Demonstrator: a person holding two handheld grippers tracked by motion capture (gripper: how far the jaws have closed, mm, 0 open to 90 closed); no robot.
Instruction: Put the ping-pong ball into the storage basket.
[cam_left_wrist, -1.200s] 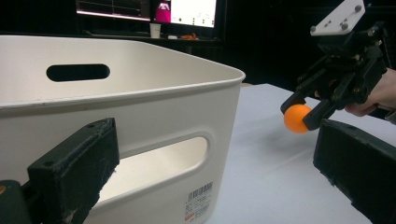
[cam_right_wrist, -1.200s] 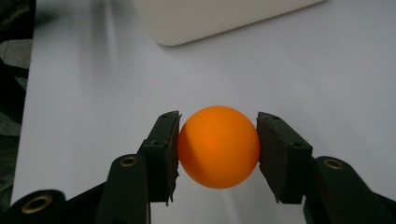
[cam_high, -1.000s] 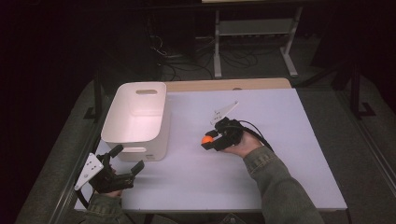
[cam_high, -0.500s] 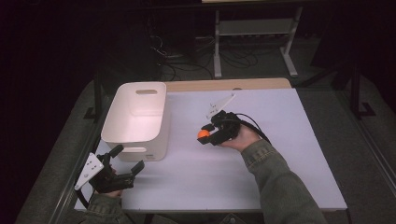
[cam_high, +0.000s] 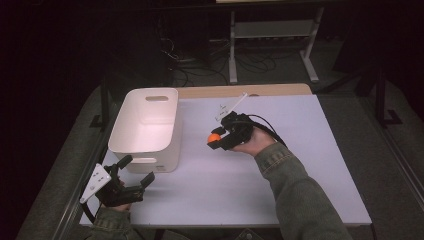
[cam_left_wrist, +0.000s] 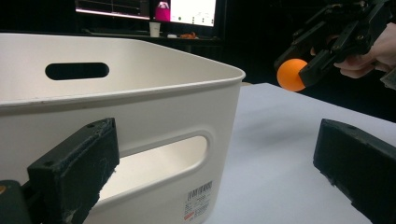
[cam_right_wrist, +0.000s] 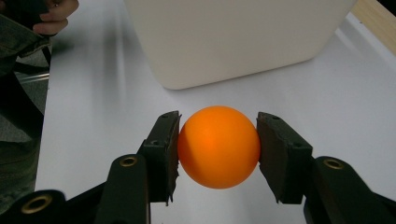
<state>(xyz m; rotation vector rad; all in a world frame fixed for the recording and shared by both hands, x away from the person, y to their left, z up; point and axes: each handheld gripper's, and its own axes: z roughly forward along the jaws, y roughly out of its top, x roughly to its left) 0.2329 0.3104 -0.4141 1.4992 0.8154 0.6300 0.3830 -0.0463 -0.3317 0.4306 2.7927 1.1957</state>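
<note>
The right gripper (cam_high: 216, 139), clamped on the orange ball (cam_high: 214, 137), has lifted it off the table (cam_high: 300, 165) toward the white bin (cam_high: 150, 125); the left gripper (cam_high: 134, 175) waits wide open at the near-left corner.

Room dark, light falls from above onto the tabletop (cam_high: 280, 175), which reads bright white-lilac; surroundings beyond it near black. Bin (cam_high: 150, 125) interior slightly overexposed, soft shadow beside it on the tabletop. High view grainy, soft. Ball (cam_right_wrist: 218, 146) sharp with even glow, faint shadow under it. Near fingers (cam_left_wrist: 74, 172) slightly blurred.
</note>
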